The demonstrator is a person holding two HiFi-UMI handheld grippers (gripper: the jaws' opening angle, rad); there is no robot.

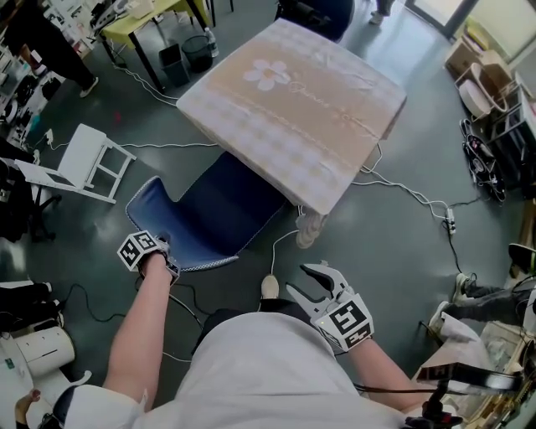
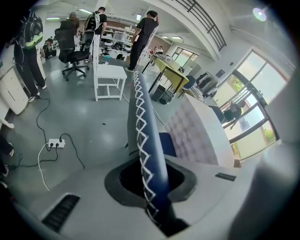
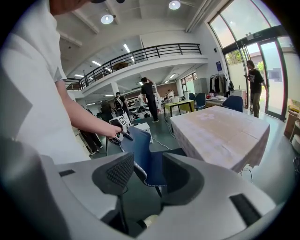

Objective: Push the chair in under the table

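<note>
A blue chair (image 1: 205,218) with white stitching along its rim stands at the near left corner of the table (image 1: 293,100), which wears a beige checked cloth. The front of its seat lies beneath the table edge. My left gripper (image 1: 157,245) is shut on the top of the chair's backrest. In the left gripper view the stitched backrest edge (image 2: 143,126) runs up between the jaws of the left gripper (image 2: 152,185). My right gripper (image 1: 303,281) hangs open and free near the table leg (image 1: 310,228). In the right gripper view nothing sits inside the right gripper (image 3: 143,176); the chair (image 3: 145,157) lies beyond.
A white folding stool (image 1: 88,163) stands to the left of the chair. Cables (image 1: 410,194) and a power strip (image 1: 450,222) lie on the floor to the right. A yellow table (image 1: 142,17) and bins stand at the back left. People stand in the background (image 2: 143,37).
</note>
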